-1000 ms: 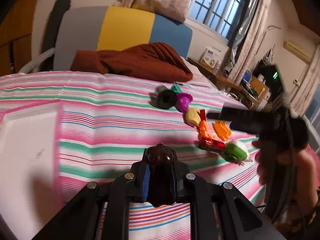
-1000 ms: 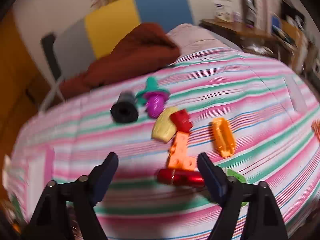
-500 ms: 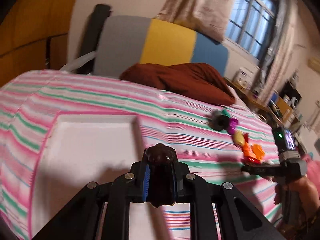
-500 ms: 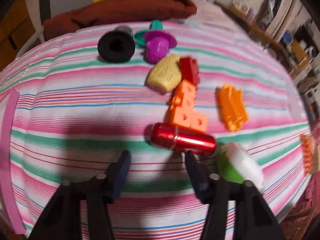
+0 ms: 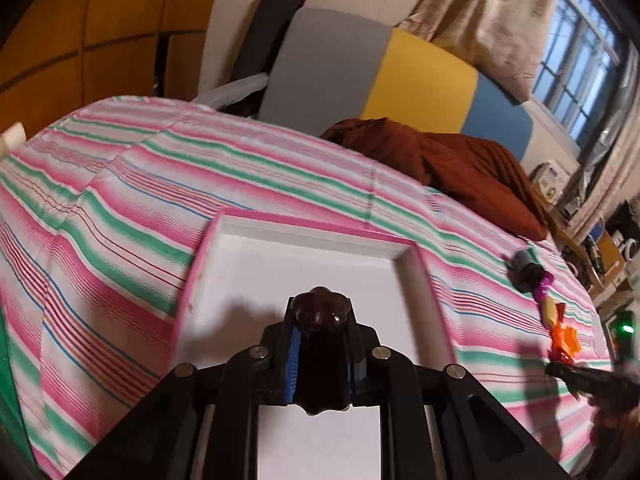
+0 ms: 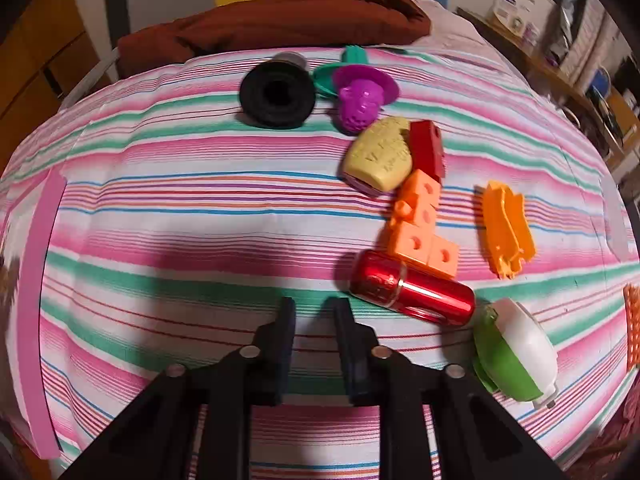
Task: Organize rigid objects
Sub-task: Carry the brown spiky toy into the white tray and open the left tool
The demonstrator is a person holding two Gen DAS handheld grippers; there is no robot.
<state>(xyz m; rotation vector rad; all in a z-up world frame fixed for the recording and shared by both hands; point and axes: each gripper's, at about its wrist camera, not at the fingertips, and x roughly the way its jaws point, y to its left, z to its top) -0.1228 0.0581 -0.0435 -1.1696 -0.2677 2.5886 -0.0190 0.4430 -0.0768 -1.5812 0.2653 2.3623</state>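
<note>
My left gripper (image 5: 320,320) is shut on a dark brown glossy object (image 5: 320,312) and holds it over a white tray with a pink rim (image 5: 304,252) on the striped bed. My right gripper (image 6: 314,312) is empty, its jaws nearly closed with a narrow gap, just above the bedspread. To its right lie a red metallic cylinder (image 6: 412,288), joined orange blocks (image 6: 420,224), a yellow piece (image 6: 380,154), a red block (image 6: 427,148), a purple toy (image 6: 362,96), a black ring-shaped piece (image 6: 278,96), an orange ridged piece (image 6: 506,228) and a green-and-white object (image 6: 516,352).
A brown blanket (image 6: 288,12) lies at the head of the bed by a grey, yellow and blue headboard (image 5: 384,76). The tray's pink rim (image 6: 38,300) shows at the left edge of the right wrist view. A desk with clutter (image 6: 560,60) stands at the right.
My left gripper has carried the brown object leftward from near the toys to over the white tray. My right gripper has dropped closer to the bed and its jaws have narrowed from wide open.
</note>
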